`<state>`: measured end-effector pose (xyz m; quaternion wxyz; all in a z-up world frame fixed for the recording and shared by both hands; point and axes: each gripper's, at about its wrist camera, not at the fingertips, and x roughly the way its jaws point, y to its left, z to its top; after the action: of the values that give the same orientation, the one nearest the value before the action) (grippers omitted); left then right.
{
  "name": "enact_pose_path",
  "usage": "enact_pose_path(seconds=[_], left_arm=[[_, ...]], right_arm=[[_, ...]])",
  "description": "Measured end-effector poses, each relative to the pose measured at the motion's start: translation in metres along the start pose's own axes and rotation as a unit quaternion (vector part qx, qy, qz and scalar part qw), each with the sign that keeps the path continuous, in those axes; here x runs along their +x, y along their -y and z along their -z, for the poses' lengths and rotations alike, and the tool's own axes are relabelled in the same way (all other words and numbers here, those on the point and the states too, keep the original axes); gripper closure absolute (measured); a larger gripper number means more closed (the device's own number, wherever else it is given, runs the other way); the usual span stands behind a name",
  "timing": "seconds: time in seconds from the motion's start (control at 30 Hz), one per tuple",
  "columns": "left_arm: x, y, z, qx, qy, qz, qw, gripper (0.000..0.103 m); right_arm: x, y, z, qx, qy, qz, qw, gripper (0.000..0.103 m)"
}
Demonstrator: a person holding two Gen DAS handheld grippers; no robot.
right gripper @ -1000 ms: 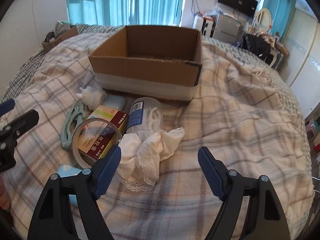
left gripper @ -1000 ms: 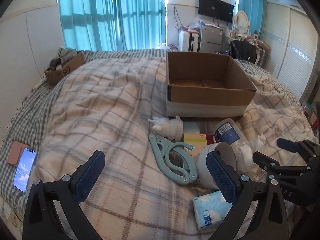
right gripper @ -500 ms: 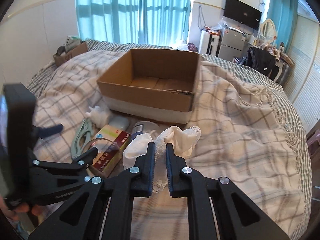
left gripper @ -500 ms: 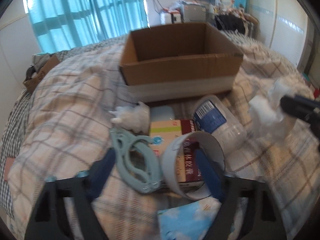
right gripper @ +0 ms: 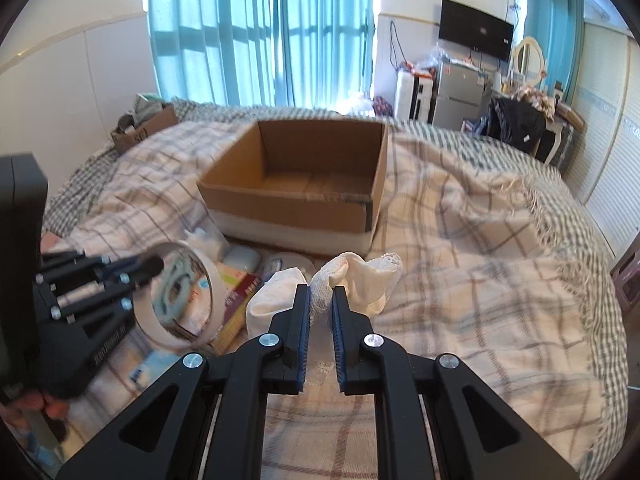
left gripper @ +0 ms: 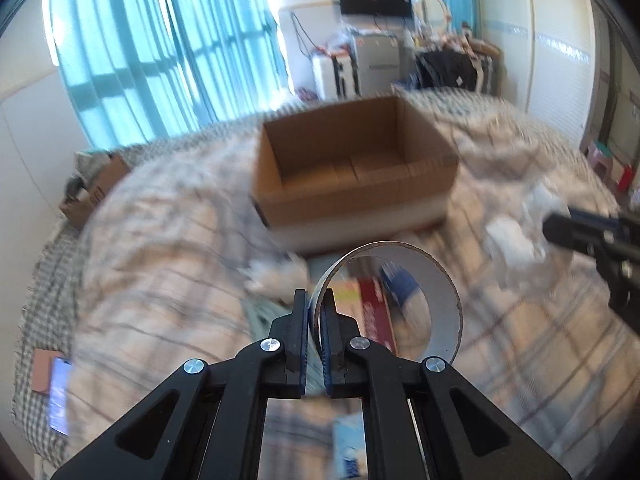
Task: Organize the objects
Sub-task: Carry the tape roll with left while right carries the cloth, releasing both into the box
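My left gripper (left gripper: 316,312) is shut on the wall of a white tape roll (left gripper: 440,280) and holds it lifted above the bed; the roll also shows in the right wrist view (right gripper: 208,280). My right gripper (right gripper: 321,304) is shut on a white lace cloth (right gripper: 360,276) and holds it up. An open, empty cardboard box (right gripper: 304,184) stands on the plaid blanket ahead of both grippers; it also shows in the left wrist view (left gripper: 352,168). A red and yellow carton (right gripper: 236,292), a green hanger clip (right gripper: 172,292) and a plastic jar lie below the roll.
A phone (left gripper: 56,396) lies at the bed's left edge. A small box of items (right gripper: 144,124) sits at the far left of the bed. A blue tissue pack (left gripper: 352,444) lies near me. Fridge, TV and clutter stand behind the bed.
My left gripper has shut on the tape roll and lifted it. My right gripper, which shut on the cloth half a second ago, has raised it further.
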<state>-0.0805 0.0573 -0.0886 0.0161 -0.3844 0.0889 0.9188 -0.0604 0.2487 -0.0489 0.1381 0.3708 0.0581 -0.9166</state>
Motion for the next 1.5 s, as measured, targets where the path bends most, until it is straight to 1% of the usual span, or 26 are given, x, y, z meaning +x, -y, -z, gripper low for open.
enact_pose_path(seconds=[0.1, 0.2, 0.3, 0.4, 0.47, 0.53, 0.6, 0.67, 0.73, 0.8, 0.87, 0.93, 1.07, 1.17, 1.23, 1.3, 1.33, 1.4, 1.43, 1.47, 1.5], left_arm=[[-0.016, -0.014, -0.031, -0.013, 0.022, 0.004, 0.9997, 0.098], [-0.029, -0.024, -0.066, -0.014, 0.046, 0.004, 0.9988, 0.098], [-0.032, -0.033, -0.101, -0.021, 0.061, 0.011, 0.9979, 0.098], [-0.025, -0.038, -0.137, -0.019, 0.073, 0.005, 0.9971, 0.098], [-0.012, -0.040, -0.156, -0.019, 0.074, 0.005, 0.9970, 0.098], [0.004, -0.039, -0.168, -0.018, 0.072, 0.006, 0.9972, 0.098], [0.026, -0.038, -0.177, -0.014, 0.064, 0.004, 0.9978, 0.098], [0.049, -0.037, -0.182, -0.012, 0.055, 0.002, 0.9984, 0.098], [0.075, -0.036, -0.184, -0.014, 0.041, 0.003, 0.9990, 0.098], [0.107, -0.036, -0.185, -0.014, 0.013, 0.000, 0.9998, 0.098], [0.132, -0.039, -0.182, -0.016, -0.002, 0.007, 0.9998, 0.098], [0.153, -0.038, -0.177, -0.018, -0.015, 0.017, 0.9996, 0.097], [0.178, -0.035, -0.167, -0.011, -0.028, 0.025, 0.9992, 0.097], [0.187, -0.031, -0.164, -0.009, -0.029, 0.033, 0.9990, 0.097], [0.188, -0.029, -0.164, -0.011, -0.031, 0.035, 0.9988, 0.097], [0.189, -0.030, -0.165, -0.011, -0.039, 0.040, 0.9984, 0.095], [0.188, -0.030, -0.164, -0.012, -0.044, 0.043, 0.9981, 0.093], [0.185, -0.033, -0.164, -0.018, -0.053, 0.047, 0.9973, 0.087], [0.181, -0.034, -0.163, -0.021, -0.056, 0.051, 0.9969, 0.077], [0.178, -0.035, -0.163, -0.022, -0.059, 0.051, 0.9967, 0.059], [0.172, -0.036, -0.163, -0.023, -0.057, 0.048, 0.9970, 0.048]], right_arm=[[-0.015, -0.001, -0.020, -0.006, 0.021, -0.006, 1.000, 0.093], [-0.032, -0.002, -0.056, -0.016, 0.056, -0.007, 0.998, 0.093], [-0.041, -0.002, -0.091, -0.021, 0.080, -0.017, 0.996, 0.093], [-0.041, 0.003, -0.129, -0.022, 0.097, -0.028, 0.995, 0.093], [-0.032, 0.007, -0.154, -0.022, 0.101, -0.029, 0.994, 0.093], [-0.017, 0.012, -0.174, -0.024, 0.100, -0.023, 0.994, 0.093], [0.001, 0.015, -0.188, -0.025, 0.093, -0.023, 0.995, 0.093], [0.030, 0.019, -0.200, -0.027, 0.081, -0.021, 0.996, 0.093], [0.061, 0.023, -0.205, -0.028, 0.064, -0.020, 0.997, 0.093], [0.089, 0.027, -0.206, -0.030, 0.047, -0.023, 0.998, 0.093], [0.123, 0.029, -0.205, -0.033, 0.027, -0.023, 0.999, 0.093], [0.149, 0.034, -0.198, -0.033, 0.011, -0.028, 0.999, 0.093], [0.194, 0.038, -0.183, -0.031, -0.018, -0.042, 0.998, 0.093], [0.211, 0.041, -0.173, -0.030, -0.028, -0.049, 0.998, 0.093], [0.212, 0.044, -0.170, -0.029, -0.029, -0.051, 0.998, 0.093], [0.208, 0.045, -0.172, -0.025, -0.025, -0.052, 0.998, 0.093], [0.204, 0.045, -0.173, -0.022, -0.022, -0.051, 0.998, 0.091], [0.194, 0.046, -0.174, -0.019, -0.016, -0.046, 0.999, 0.081], [0.187, 0.047, -0.175, -0.016, -0.011, -0.041, 0.999, 0.071], [0.180, 0.048, -0.175, -0.013, -0.006, -0.037, 0.999, 0.062], [0.175, 0.049, -0.176, -0.010, -0.002, -0.034, 0.999, 0.058]])
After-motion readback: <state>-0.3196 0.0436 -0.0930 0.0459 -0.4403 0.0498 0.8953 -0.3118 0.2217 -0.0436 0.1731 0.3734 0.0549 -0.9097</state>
